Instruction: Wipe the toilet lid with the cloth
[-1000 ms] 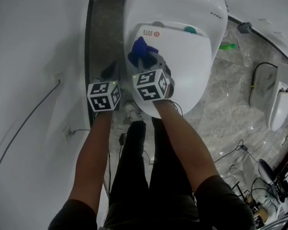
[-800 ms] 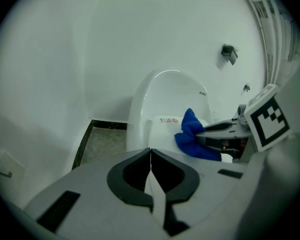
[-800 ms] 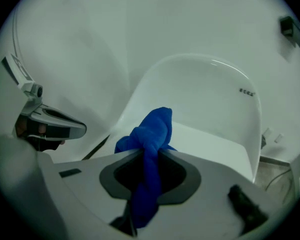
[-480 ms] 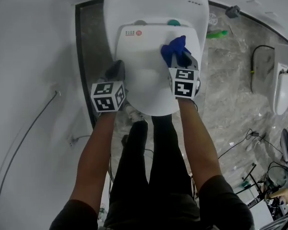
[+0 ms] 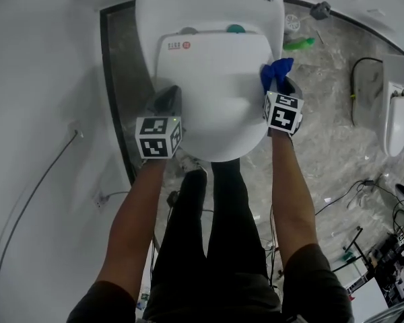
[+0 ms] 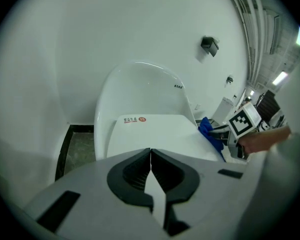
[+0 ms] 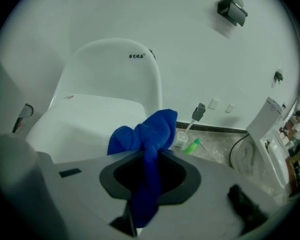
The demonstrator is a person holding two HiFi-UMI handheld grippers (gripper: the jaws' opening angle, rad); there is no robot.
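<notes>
right tool (image 7: 149,156): clamped tight on the blue cloth (image 5: 276,71), sitting at the toilet lid (image 5: 212,79)'s right edge | left tool (image 6: 151,154): jaws together, nothing in 'em, over by lid's left edge

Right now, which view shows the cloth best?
The right gripper view: the cloth fills its centre, pinched between the jaws. The head view shows a small tuft at the lid's edge; the left gripper view, a sliver.
</notes>
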